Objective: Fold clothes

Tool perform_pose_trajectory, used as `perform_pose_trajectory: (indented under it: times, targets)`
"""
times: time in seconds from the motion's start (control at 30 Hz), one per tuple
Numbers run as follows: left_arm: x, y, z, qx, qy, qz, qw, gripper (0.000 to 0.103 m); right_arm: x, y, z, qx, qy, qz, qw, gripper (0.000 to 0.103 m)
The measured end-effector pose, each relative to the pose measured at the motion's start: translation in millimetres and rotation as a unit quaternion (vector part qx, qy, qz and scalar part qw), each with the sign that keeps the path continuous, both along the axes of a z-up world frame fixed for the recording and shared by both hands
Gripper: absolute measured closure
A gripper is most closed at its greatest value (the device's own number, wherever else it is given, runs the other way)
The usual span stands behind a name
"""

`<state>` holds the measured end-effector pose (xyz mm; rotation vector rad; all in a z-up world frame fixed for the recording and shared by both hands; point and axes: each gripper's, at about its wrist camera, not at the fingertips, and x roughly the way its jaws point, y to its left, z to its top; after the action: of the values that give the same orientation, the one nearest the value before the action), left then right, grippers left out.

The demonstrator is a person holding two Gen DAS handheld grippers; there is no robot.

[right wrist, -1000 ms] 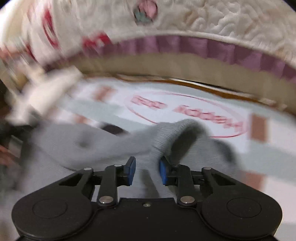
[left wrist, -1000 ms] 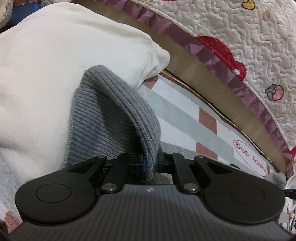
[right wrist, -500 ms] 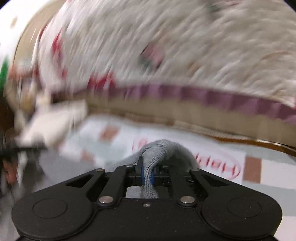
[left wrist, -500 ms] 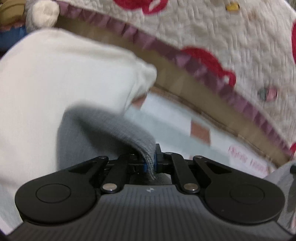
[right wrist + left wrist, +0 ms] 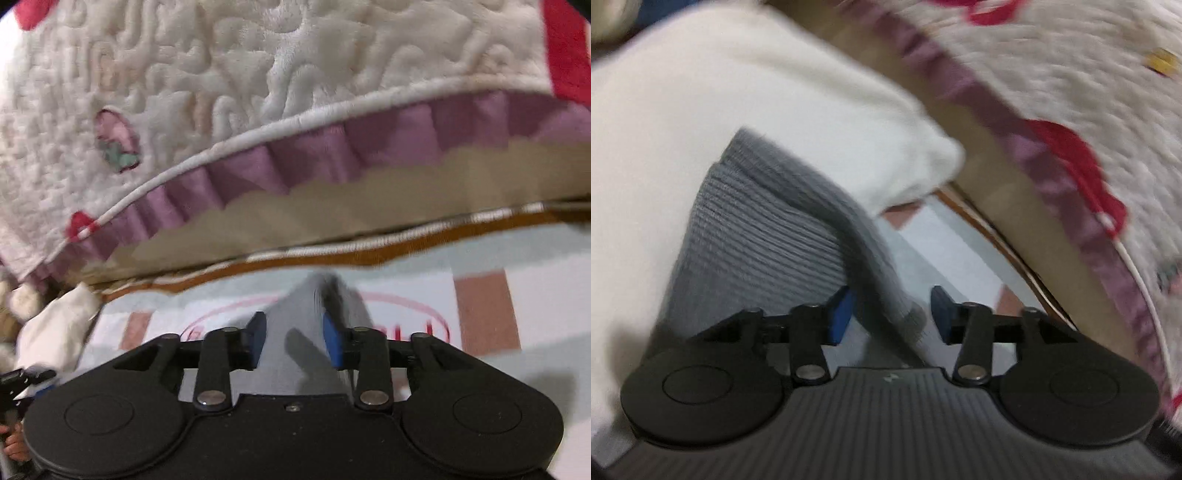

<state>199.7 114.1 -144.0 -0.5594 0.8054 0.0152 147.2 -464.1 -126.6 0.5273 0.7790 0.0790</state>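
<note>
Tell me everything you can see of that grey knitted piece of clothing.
The grey knitted garment looks like soft, ribbed wool. In the left view it lies creased against a cream white garment, one fold running down between the left gripper's blue-padded fingers, which have just been opening. In the right view a blurred grey fold stands between the right gripper's fingers, also just opening, over a patterned mat.

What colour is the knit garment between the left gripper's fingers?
Grey, ribbed knit garment; clearest in the left wrist view, by the left gripper.
</note>
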Motion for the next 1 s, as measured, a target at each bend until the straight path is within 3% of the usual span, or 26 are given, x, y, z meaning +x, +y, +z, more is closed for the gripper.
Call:
perform_pose_trajectory:
  times: [0.1,0.2,0.27,0.3,0.37,0.5,0.6,0.63,0.7,0.73,0.93,1.0]
  targets:
    - [-21,-29,16,0.002,-0.018,-0.067,0.9976,0.057,-29,-4,2,0.026,-0.003,0.025,0.999,0.062]
    - [-37,-69,25,-0.035,-0.01,-0.155,0.9873,0.057,-58,-2,7,0.055,0.003,0.065,0.996,0.061]
    - [-43,-101,24,-0.051,0.014,-0.209,0.9766,0.057,-59,9,0,0.067,0.021,0.073,0.995,0.038]
    - [-48,-114,21,-0.057,0.026,-0.228,0.9718,0.057,-59,15,-3,0.073,0.03,0.077,0.994,0.037]
    - [-55,-139,12,-0.064,0.054,-0.25,0.9647,0.057,-52,28,-9,0.067,0.055,0.085,0.993,0.037]
    - [-78,-175,-3,-0.061,0.094,-0.269,0.9565,0.058,-37,58,-22,-0.026,0.107,0.135,0.985,0.037]
    - [-97,-179,-5,-0.063,0.092,-0.272,0.9558,0.057,-57,64,-15,-0.019,0.071,0.183,0.98,0.036]
    - [-99,-178,-7,-0.061,0.092,-0.27,0.9566,0.057,-65,66,-13,-0.012,0.059,0.201,0.978,0.039]
    - [-103,-178,-10,-0.058,0.092,-0.265,0.9582,0.057,-81,75,-7,-0.045,0.03,0.237,0.97,0.064]
    - [-102,-179,-15,-0.055,0.094,-0.262,0.9589,0.057,-89,79,-5,-0.06,0.017,0.253,0.965,0.092]
    - [-104,-187,-10,-0.056,0.085,-0.261,0.96,0.057,-151,71,37,-0.059,-0.086,0.244,0.964,0.095]
    - [-109,-187,-3,-0.059,0.068,-0.267,0.9594,0.057,-183,76,51,-0.086,-0.103,0.258,0.957,0.095]
